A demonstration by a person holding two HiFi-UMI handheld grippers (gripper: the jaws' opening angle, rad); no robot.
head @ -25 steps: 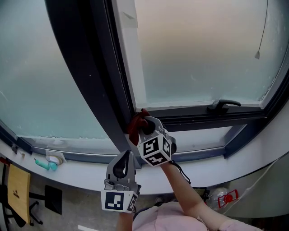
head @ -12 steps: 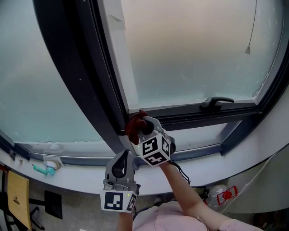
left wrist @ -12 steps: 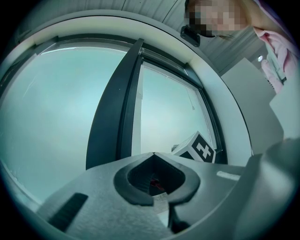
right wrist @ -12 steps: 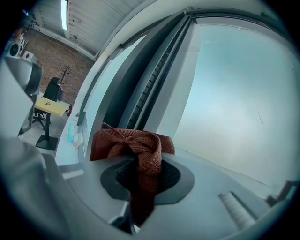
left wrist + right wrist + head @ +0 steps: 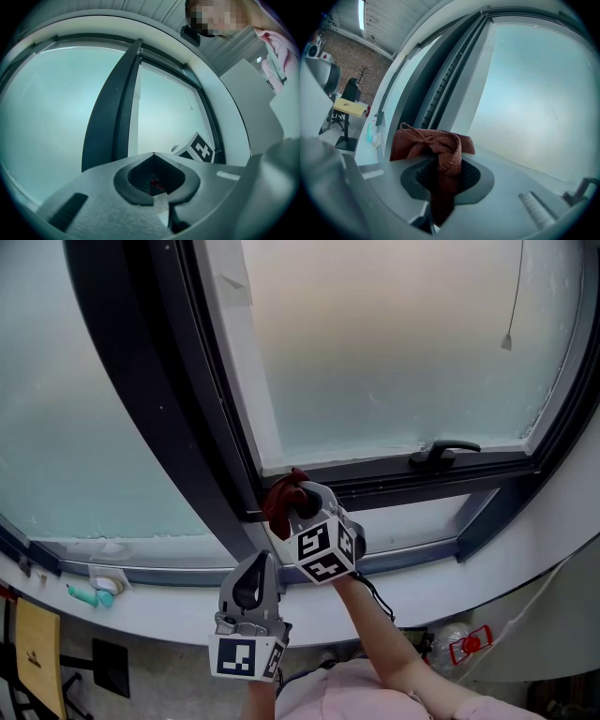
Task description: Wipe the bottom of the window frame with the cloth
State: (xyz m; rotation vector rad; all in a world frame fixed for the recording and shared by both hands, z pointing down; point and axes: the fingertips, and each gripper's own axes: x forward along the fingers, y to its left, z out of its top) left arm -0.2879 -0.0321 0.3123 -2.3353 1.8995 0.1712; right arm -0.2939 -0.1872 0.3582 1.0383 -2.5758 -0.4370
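A dark red cloth (image 5: 280,500) (image 5: 436,147) is bunched between the jaws of my right gripper (image 5: 292,502) (image 5: 440,154), which is shut on it. The cloth sits at the left end of the dark bottom rail of the window frame (image 5: 403,482), right where it meets the thick vertical post (image 5: 169,390). My left gripper (image 5: 255,579) (image 5: 152,159) hangs lower, just below and left of the right one, over the white sill (image 5: 412,582). Its jaws are closed with nothing in them.
A black window handle (image 5: 442,452) sits on the bottom rail to the right. Frosted panes fill both sides of the post. At far left on the sill lie a teal object (image 5: 82,593) and a white roll (image 5: 107,578). A yellow chair (image 5: 36,643) stands below.
The view has shifted slightly; the window frame sits a little further left and lower. The right gripper with the cloth stays at the corner, and the left gripper has barely moved.
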